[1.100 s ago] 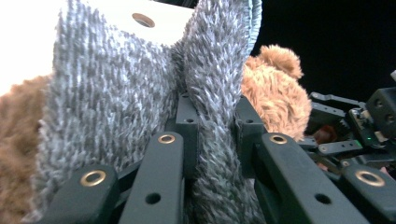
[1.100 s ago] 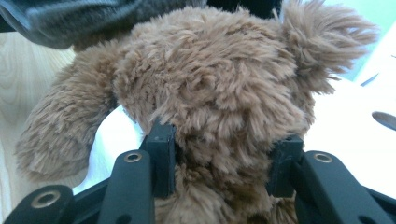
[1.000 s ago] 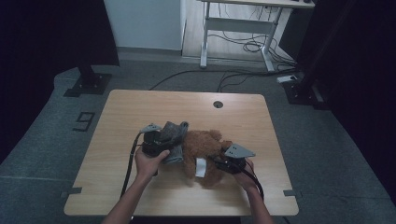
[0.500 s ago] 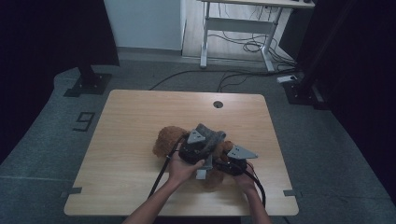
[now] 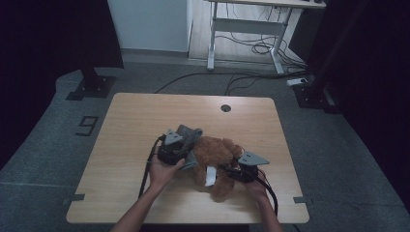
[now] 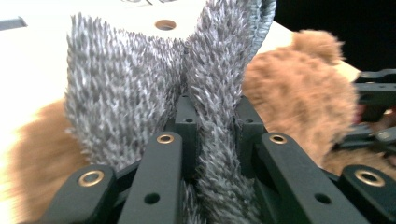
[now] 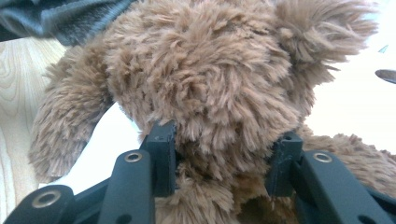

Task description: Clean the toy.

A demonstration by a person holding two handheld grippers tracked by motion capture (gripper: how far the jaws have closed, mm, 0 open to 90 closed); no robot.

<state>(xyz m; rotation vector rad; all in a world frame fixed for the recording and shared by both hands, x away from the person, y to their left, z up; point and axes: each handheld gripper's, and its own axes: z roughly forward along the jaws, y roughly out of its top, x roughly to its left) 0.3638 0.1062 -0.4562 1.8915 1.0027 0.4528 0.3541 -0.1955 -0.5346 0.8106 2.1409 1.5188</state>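
Plush and light, the brown teddy bear (image 5: 216,160) at lower centre yields wherever the right gripper (image 7: 224,168) clamps its body, while the left gripper (image 6: 212,126) pinches the soft grey fabric (image 6: 140,93) beside it.

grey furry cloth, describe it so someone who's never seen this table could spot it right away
On the wooden table, look near the middle, where a brown teddy bear lies between the two hands. The grey furry cloth sits at the bear's left side, pinched in the left gripper. It is the one grey, spiky-piled thing there; the bear is brown, with a white tag.
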